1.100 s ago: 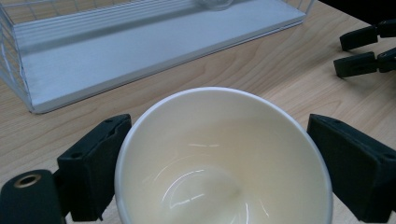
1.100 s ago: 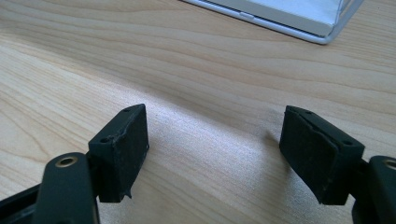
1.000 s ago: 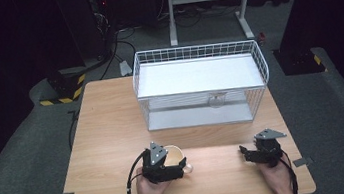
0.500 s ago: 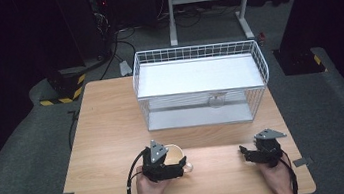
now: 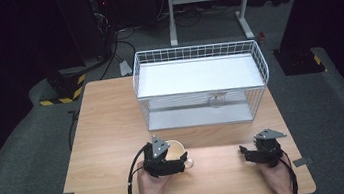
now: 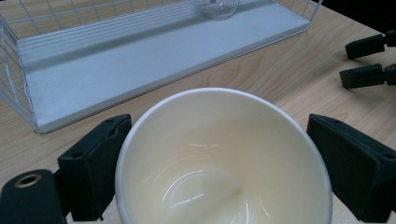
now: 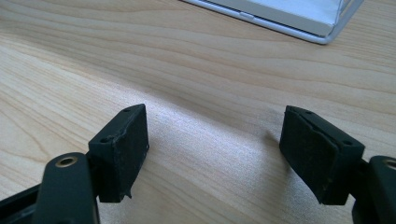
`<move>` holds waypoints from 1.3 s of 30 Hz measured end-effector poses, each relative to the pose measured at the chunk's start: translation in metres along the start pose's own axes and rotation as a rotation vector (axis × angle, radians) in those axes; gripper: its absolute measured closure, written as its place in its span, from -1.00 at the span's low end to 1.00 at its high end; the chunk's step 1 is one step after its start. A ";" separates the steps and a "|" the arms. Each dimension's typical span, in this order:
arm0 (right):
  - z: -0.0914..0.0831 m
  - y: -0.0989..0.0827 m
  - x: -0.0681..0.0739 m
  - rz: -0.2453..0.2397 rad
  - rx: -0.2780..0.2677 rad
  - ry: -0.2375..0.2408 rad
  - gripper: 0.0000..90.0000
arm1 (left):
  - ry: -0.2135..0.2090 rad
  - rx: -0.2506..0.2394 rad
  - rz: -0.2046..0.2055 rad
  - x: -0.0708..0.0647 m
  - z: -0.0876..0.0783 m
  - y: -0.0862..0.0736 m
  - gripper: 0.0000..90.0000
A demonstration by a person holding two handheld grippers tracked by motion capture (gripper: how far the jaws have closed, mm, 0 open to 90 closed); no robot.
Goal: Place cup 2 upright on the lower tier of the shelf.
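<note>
A cream cup (image 6: 219, 163) sits between the jaws of my left gripper (image 6: 217, 126), its mouth turned toward the camera. Both pads press against its rim. From above, the cup (image 5: 176, 149) shows just past the left gripper (image 5: 176, 161) near the table's front edge, left of the middle. My right gripper (image 5: 244, 153) rests low at the front right, jaws pointing left and open. Between the pads of the right gripper (image 7: 215, 149) there is only bare wood. Its two jaws also reach into the left gripper view as the right gripper (image 6: 362, 60).
A white wire basket (image 5: 194, 53) with a white shelf stands at the back of the wooden table (image 5: 109, 130). A clear glass object (image 5: 217, 101) lies on its lower level. Black cables trail off the table's front edge behind each hand.
The left gripper has shifted slightly with the cup, which now shows more beyond the gripper. The right gripper has kept still.
</note>
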State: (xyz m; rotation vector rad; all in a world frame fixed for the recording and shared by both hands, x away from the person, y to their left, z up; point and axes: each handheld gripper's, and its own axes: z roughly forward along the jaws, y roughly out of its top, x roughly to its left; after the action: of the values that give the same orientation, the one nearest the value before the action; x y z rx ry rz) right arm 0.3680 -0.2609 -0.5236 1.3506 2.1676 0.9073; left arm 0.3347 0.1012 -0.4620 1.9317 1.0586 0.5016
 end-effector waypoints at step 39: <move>0.000 0.000 0.000 0.002 -0.001 0.000 -0.47 | -0.063 -0.012 0.031 -0.001 0.032 0.045 -0.78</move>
State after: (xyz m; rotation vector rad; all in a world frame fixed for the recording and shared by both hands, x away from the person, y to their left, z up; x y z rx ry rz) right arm 0.3679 -0.2605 -0.5236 1.3527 2.1660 0.9083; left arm 0.3775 0.0725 -0.4426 1.9432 0.9850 0.4609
